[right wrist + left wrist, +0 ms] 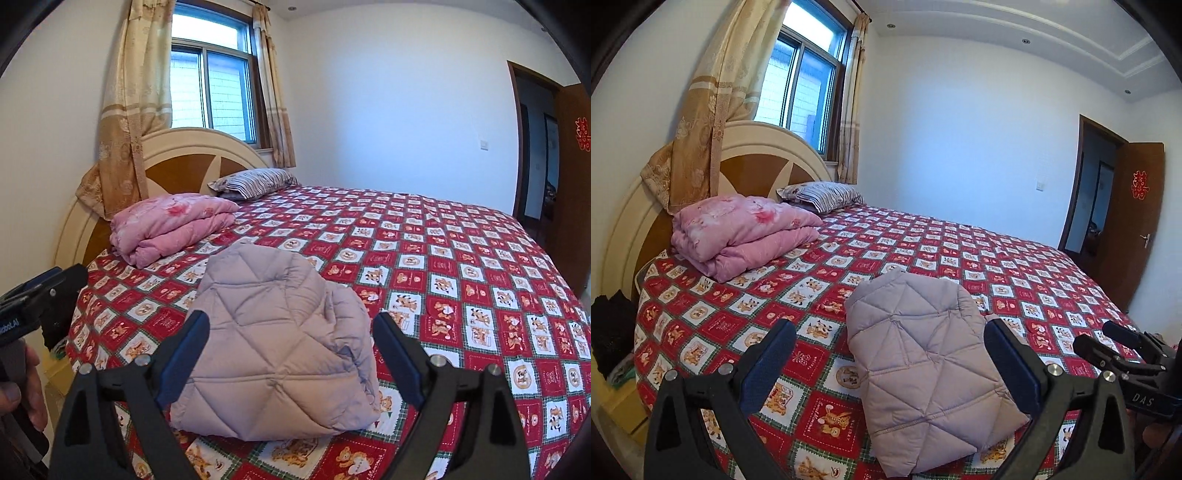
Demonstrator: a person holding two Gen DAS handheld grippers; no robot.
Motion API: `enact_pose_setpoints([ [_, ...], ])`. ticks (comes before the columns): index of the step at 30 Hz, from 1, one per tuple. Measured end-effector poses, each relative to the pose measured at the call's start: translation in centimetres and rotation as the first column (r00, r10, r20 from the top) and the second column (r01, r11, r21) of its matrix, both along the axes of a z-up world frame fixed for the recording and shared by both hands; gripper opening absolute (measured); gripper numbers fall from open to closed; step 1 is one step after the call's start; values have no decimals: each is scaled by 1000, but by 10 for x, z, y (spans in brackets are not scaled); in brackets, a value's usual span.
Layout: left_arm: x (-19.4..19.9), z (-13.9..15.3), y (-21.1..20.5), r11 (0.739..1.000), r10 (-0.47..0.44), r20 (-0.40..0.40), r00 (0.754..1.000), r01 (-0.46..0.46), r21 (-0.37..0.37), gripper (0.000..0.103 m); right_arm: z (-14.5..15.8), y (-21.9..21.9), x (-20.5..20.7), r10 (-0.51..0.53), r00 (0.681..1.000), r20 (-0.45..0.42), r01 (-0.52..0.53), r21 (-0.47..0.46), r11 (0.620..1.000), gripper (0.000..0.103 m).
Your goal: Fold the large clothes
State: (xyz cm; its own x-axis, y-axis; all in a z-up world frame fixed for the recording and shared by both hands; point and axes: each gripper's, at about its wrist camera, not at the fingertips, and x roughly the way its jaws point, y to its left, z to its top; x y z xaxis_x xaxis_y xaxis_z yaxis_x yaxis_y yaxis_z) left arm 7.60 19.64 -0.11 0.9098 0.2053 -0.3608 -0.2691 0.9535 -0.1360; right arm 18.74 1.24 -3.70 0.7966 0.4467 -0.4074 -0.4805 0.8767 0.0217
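A lilac quilted padded jacket lies folded into a compact bundle on the red patterned bedspread, near the bed's front edge. It also shows in the right wrist view. My left gripper is open and empty, held just in front of the jacket, its fingers to either side of it. My right gripper is open and empty, also just short of the jacket. The right gripper shows at the right edge of the left wrist view. The left one shows at the left edge of the right wrist view.
A folded pink quilt and a striped pillow lie by the headboard. Curtains and a window are behind it. An open brown door is at the right. Dark clothes sit on a stand left of the bed.
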Motion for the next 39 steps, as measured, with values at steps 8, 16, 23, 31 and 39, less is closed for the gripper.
enact_pose_setpoints([
  [8, -3, -2, 0, 1000, -5, -2, 1000, 5, -8, 102, 1, -1, -8, 4, 1000, 13, -4, -6, 1000, 93],
  [16, -3, -5, 0, 1000, -6, -9, 1000, 6, -9, 102, 0, -3, -12, 14, 1000, 12, -14, -3, 1000, 94],
  [23, -2, -7, -1, 1000, -9, -14, 1000, 9, -9, 102, 0, -4, -13, 14, 1000, 14, -14, -3, 1000, 95],
  [31, -1, -8, -2, 1000, -8, -12, 1000, 8, -8, 102, 1, -3, -12, 14, 1000, 14, -14, -1, 1000, 95],
  [39, -1, -8, -2, 1000, -9, -17, 1000, 9, -10, 102, 2, -4, -13, 14, 1000, 13, -14, -2, 1000, 95],
])
